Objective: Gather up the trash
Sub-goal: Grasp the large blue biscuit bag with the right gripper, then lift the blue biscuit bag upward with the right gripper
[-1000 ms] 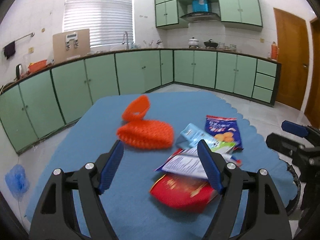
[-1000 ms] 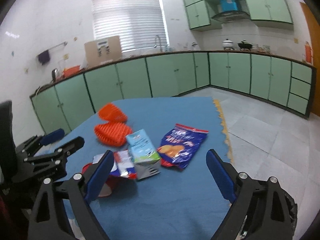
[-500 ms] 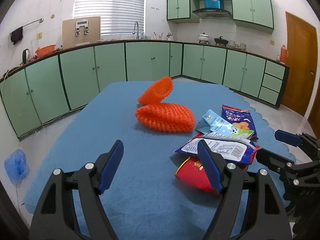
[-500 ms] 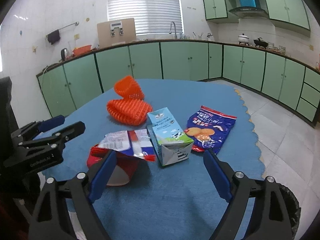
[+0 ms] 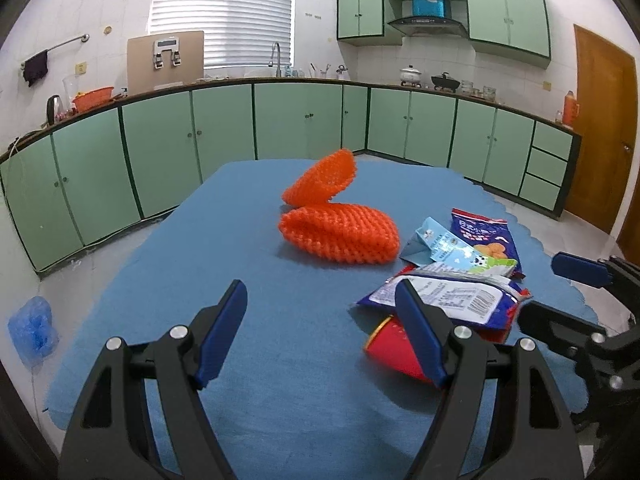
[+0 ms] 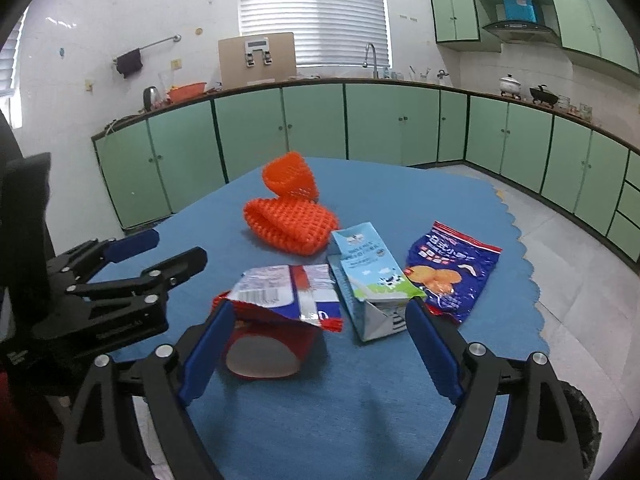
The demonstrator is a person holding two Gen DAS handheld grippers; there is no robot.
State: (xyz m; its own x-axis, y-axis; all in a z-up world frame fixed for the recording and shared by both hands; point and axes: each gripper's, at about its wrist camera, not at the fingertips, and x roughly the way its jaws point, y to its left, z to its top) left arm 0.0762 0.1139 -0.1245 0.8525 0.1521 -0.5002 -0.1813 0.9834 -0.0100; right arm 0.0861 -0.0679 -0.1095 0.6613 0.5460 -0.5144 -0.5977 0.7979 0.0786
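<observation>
A red paper cup (image 6: 264, 344) lies on its side on the blue table cloth (image 6: 360, 412), with a flattened red, white and blue wrapper (image 6: 280, 288) draped over it. Right of them lie a light blue milk carton (image 6: 368, 276) and a blue snack bag (image 6: 452, 268). Two orange foam nets (image 6: 292, 228) sit behind. My right gripper (image 6: 318, 312) is open just short of the cup and carton, touching neither. My left gripper (image 5: 320, 308) is open over bare cloth, left of the cup (image 5: 396, 352) and wrapper (image 5: 448, 296). Each gripper shows in the other's view: left gripper (image 6: 180, 245), right gripper (image 5: 540, 288).
A black bin rim (image 6: 580, 412) shows below the table's near right corner. A blue plastic bag (image 5: 32, 324) lies on the floor to the left. Green cabinets (image 5: 300, 120) line the far walls, and the cloth has a scalloped edge (image 6: 528, 280).
Both grippers have come lower and closer to the table. In the left view the trash has slid from between the fingers to their right. In the right view it now sits nearer, between the fingers.
</observation>
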